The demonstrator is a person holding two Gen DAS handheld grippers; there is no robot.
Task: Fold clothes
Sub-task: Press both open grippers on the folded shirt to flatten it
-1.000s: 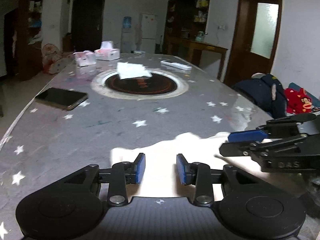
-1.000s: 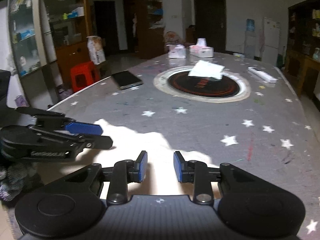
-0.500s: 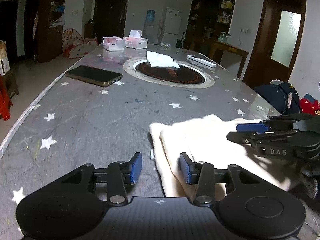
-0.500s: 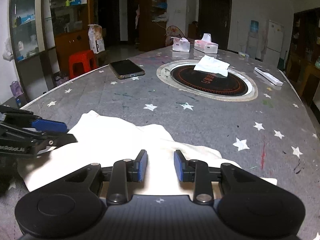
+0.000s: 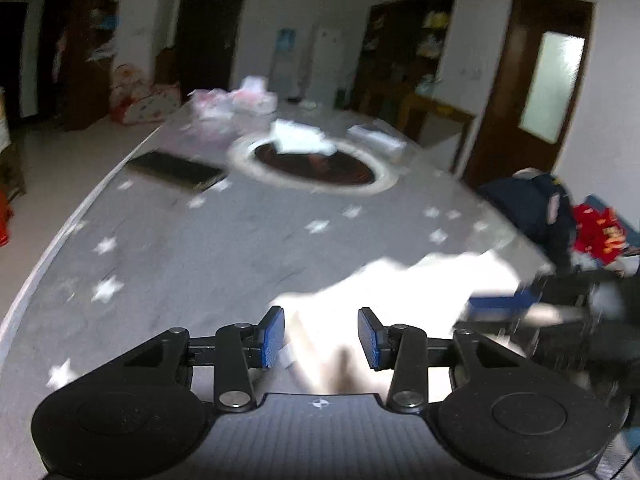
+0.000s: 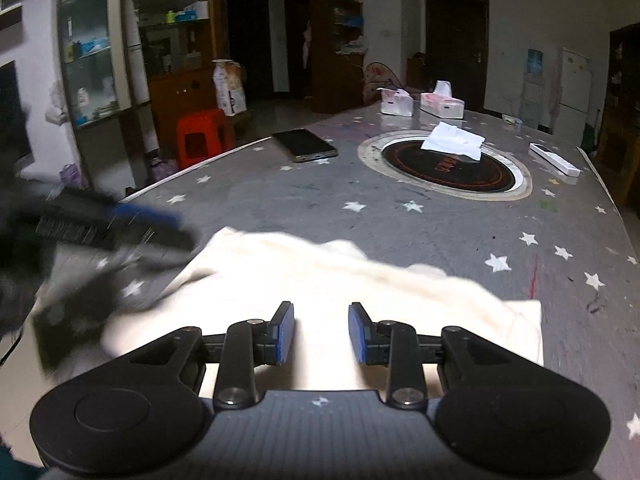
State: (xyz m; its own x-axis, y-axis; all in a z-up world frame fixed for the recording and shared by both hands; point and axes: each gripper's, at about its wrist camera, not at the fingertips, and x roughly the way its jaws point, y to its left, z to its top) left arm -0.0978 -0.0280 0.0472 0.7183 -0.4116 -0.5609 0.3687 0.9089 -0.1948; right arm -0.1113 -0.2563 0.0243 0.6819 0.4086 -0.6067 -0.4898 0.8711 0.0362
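A cream-white garment (image 6: 328, 280) lies crumpled on the grey star-patterned table (image 6: 440, 232) near the front edge; it also shows in the left wrist view (image 5: 400, 292). My left gripper (image 5: 321, 338) is open and empty, low over the garment's left part. My right gripper (image 6: 321, 334) is open and empty, just above the garment's middle. The left gripper shows blurred at the left of the right wrist view (image 6: 120, 228); the right gripper shows blurred at the right of the left wrist view (image 5: 532, 312).
A phone (image 6: 306, 145), a round dark inset with a white tissue (image 6: 454, 142), two tissue boxes (image 6: 440, 102) and a white remote (image 6: 554, 159) lie farther back. A red stool (image 6: 202, 136) stands left of the table. Dark and red clothes (image 5: 560, 216) lie to the right.
The left gripper has swung fast, blurring its view, and now sits over the garment's left end. The right gripper has moved slightly forward. Both stay open.
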